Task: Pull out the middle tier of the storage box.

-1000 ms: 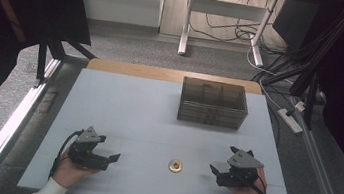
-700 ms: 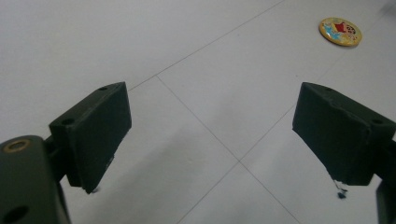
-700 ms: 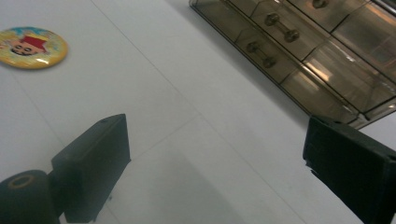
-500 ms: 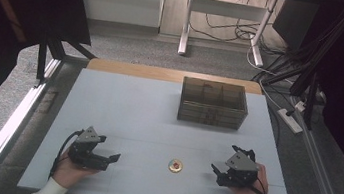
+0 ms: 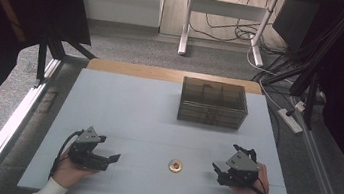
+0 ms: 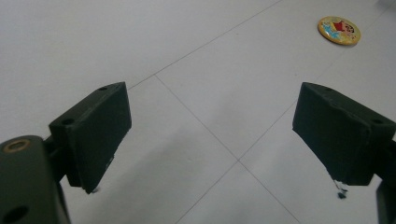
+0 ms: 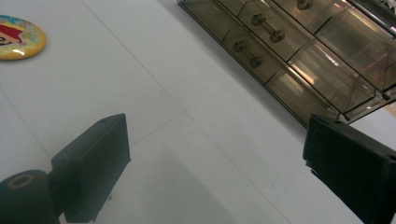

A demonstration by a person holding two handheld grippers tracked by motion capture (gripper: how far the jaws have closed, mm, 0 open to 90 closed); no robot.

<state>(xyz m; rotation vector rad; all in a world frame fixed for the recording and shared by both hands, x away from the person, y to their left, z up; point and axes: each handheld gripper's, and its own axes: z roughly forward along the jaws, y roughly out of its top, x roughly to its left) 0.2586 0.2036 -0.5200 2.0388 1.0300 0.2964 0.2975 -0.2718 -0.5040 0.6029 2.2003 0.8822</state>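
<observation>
Yellow badge (image 5: pixel 175 166), bare table (image 5: pixel 147 114) around

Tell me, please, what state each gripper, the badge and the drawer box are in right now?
left gripper: open, empty, held low over the table.
right gripper: open, empty.
round badge: flat on the table, untouched, between the grippers.
drawer box: drawers shut, upright.

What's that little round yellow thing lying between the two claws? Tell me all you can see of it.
The badge is a small flat disc with a yellow rim and a colourful cartoon picture, glossy like enamelled metal or plastic. It lies flat, picture up, on the pale table near its front edge, between the left claw and right claw. Nothing touches it.
</observation>
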